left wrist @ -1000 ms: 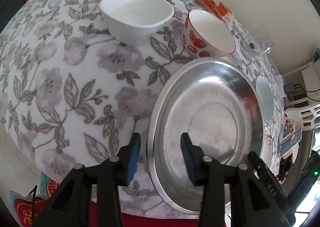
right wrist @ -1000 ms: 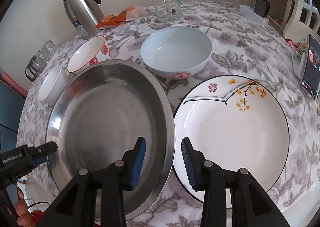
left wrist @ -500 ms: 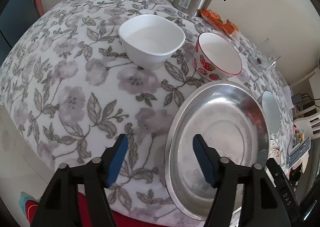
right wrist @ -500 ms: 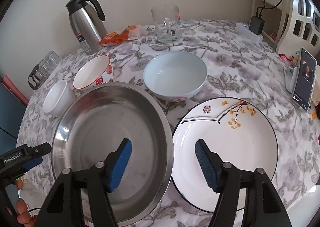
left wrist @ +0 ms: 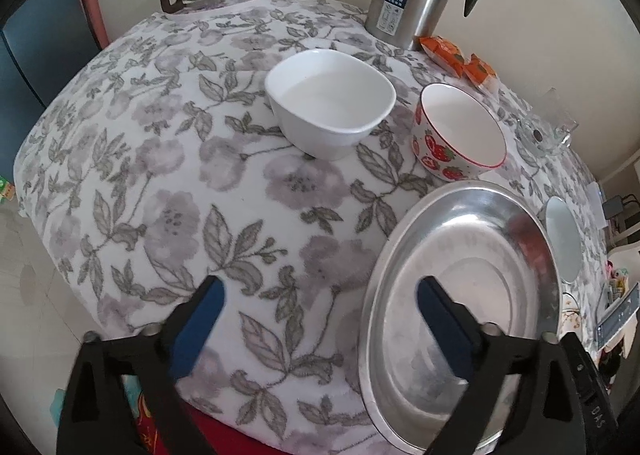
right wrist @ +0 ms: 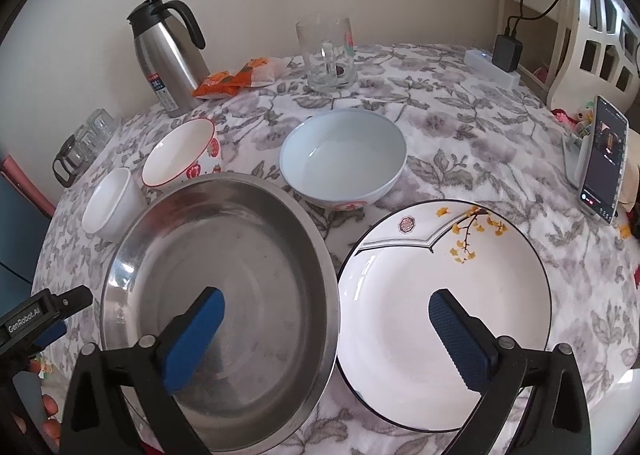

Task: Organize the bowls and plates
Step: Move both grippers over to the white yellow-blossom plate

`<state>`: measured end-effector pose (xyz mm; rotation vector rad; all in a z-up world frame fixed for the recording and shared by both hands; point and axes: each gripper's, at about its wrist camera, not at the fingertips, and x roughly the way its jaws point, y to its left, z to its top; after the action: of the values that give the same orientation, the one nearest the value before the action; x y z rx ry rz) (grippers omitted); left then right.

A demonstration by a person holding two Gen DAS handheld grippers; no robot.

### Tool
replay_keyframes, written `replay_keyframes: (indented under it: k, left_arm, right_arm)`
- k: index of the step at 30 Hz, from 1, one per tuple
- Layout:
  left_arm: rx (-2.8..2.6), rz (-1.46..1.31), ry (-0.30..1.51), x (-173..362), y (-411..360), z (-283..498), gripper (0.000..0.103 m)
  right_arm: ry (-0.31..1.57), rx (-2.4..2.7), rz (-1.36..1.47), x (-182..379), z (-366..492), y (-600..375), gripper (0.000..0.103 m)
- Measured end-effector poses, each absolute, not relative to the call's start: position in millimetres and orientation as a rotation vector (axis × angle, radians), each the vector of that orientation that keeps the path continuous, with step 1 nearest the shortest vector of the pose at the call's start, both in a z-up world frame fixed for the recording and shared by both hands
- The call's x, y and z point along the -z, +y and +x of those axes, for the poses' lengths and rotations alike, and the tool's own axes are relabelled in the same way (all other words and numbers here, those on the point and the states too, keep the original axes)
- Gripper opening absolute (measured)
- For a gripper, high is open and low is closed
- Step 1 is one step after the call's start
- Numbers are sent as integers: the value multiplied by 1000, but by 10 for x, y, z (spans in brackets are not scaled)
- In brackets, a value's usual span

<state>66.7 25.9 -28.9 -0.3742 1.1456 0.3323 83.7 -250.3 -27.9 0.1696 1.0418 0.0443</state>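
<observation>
Sitting near my edge of the floral tablecloth (left wrist: 248, 191), the steel plate (right wrist: 224, 275) lies just left of the white ginkgo plate (right wrist: 444, 303), maybe touching, hard to tell. Behind them: blue bowl (right wrist: 342, 165), strawberry bowl (left wrist: 460, 131), white square bowl (left wrist: 330, 101). My left gripper (left wrist: 320, 307) and right gripper (right wrist: 326, 309) have both just been opening, now spread wide, gripping nothing.

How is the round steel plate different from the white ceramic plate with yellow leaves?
The round steel plate is bare grey metal; the white ceramic plate has a black rim and yellow leaves. The steel plate looks deeper, with steeper walls; the ceramic plate is shallower. Both lie empty, side by side on the floral tablecloth.
</observation>
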Motion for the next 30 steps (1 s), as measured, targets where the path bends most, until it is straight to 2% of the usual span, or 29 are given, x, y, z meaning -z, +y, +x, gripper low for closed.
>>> replay_keyframes:
  k: [17, 30]
  left_arm:
    - [-240, -255, 970, -21, -35, 667, 101]
    - [50, -244, 910, -320, -637, 610, 101]
  right_arm:
    - [964, 3, 201, 155, 801, -2663, 103]
    - [947, 289, 419, 98, 628, -3679, 103]
